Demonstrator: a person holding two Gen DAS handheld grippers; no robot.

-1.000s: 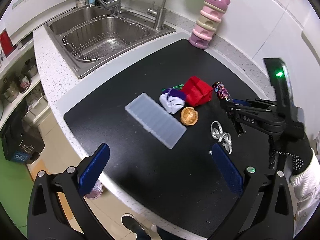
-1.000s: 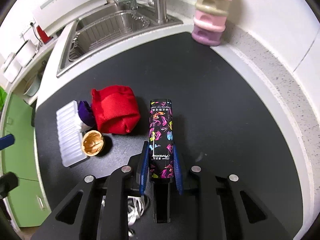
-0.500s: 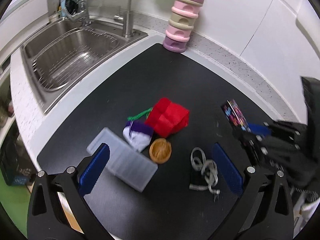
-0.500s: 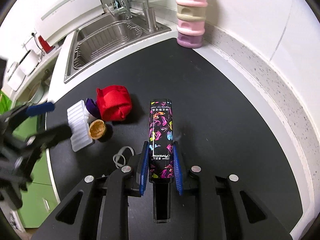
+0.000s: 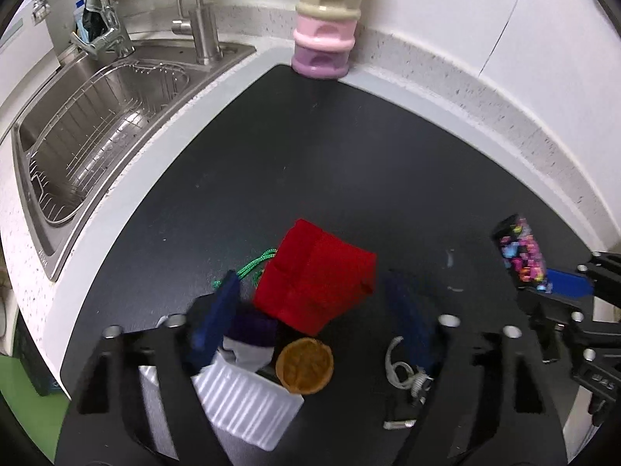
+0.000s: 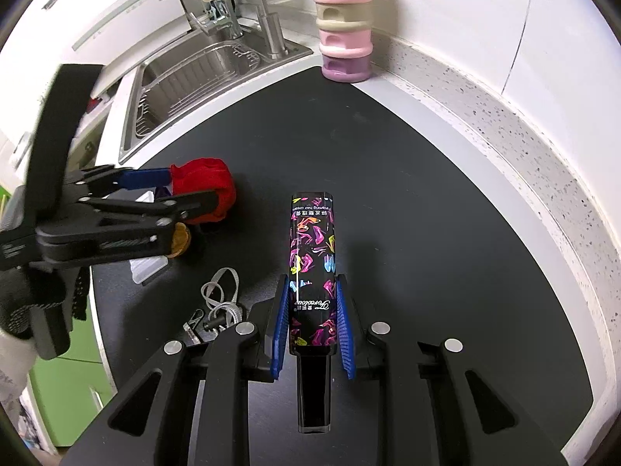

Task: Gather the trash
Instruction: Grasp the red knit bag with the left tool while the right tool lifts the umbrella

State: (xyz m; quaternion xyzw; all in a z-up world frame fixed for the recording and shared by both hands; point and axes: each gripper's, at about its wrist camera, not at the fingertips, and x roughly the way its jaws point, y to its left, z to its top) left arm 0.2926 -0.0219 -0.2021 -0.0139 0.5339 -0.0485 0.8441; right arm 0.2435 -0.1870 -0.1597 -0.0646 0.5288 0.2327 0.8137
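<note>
Two grippers work over one black mat (image 5: 349, 163) laid on the speckled white table (image 5: 485, 89).

The right gripper (image 6: 312, 322) holds one long black box printed with coloured shoes (image 6: 312, 256); its two blue fingers (image 6: 281, 322) stand narrow and press the box's sides near its lower end, and the box points away from the camera above the mat. In the left wrist view the same box shows at the right edge (image 5: 522, 256).

The left gripper (image 5: 314, 322) hangs over a small cluster of trash, its two blue fingers (image 5: 217, 318) closing, blurred, and not yet pressing on anything. Between them lies one red cloth pouch (image 5: 314, 287). Just below the pouch sits one walnut half-shell (image 5: 304, 365), open side up. Beside the shell, partly under the left finger, is one purple-and-white scrap of cloth (image 5: 248, 341), with one green cord (image 5: 256, 264) running out from under the pouch. One ribbed translucent plastic tray (image 5: 248, 407) lies below that, at the mat's near edge. One tangled grey strap with a metal clip (image 6: 221, 303) lies on the mat between the two grippers.

At the mat's far corner stands one stacked pink, beige and purple container (image 5: 330, 19). To the left is one steel sink (image 5: 97, 124) holding one wire rack (image 5: 93, 116), with two taps (image 5: 202, 19) behind it.
</note>
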